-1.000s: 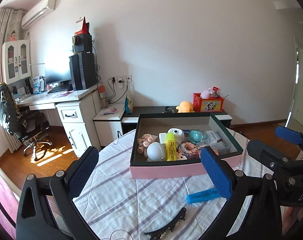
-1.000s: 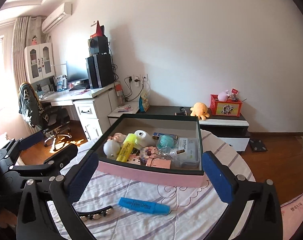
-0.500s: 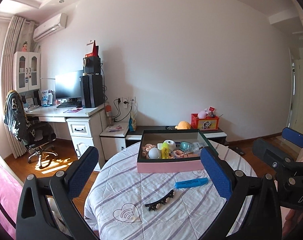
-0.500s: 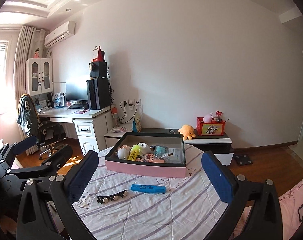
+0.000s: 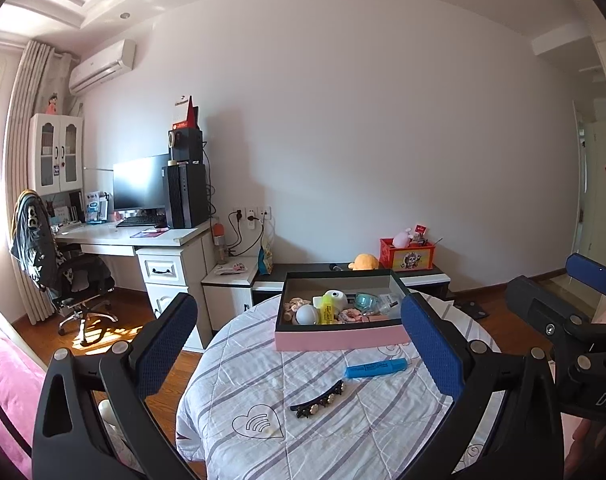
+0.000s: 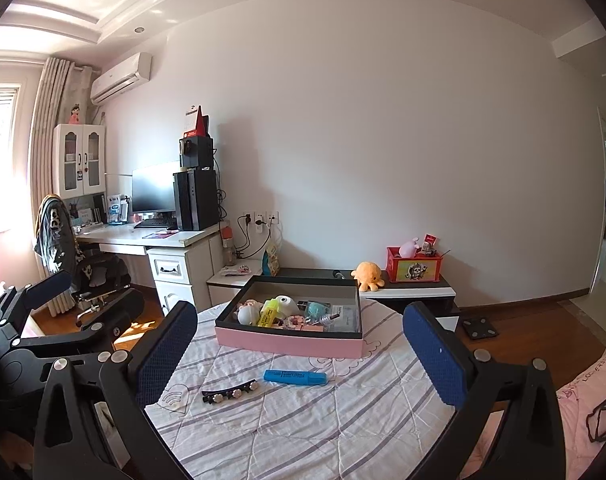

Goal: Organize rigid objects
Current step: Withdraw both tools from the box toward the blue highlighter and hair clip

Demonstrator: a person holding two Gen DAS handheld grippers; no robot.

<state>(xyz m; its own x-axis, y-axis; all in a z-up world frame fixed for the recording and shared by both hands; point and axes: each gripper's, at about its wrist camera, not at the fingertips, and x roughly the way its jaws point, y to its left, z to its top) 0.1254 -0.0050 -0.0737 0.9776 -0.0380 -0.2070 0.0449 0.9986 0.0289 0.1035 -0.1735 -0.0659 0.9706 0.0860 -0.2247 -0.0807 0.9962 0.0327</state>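
Both claws farther from box [image 5: 339, 338]

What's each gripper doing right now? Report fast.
Left gripper: open, holding nothing.
Right gripper: open, holding nothing.

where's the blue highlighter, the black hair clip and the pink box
blue highlighter [image 6: 295, 377], right wrist view, middle of its barrel
black hair clip [image 6: 230, 391], right wrist view, middle of the clip's bar
pink box [image 6: 289, 343], right wrist view, front pink wall
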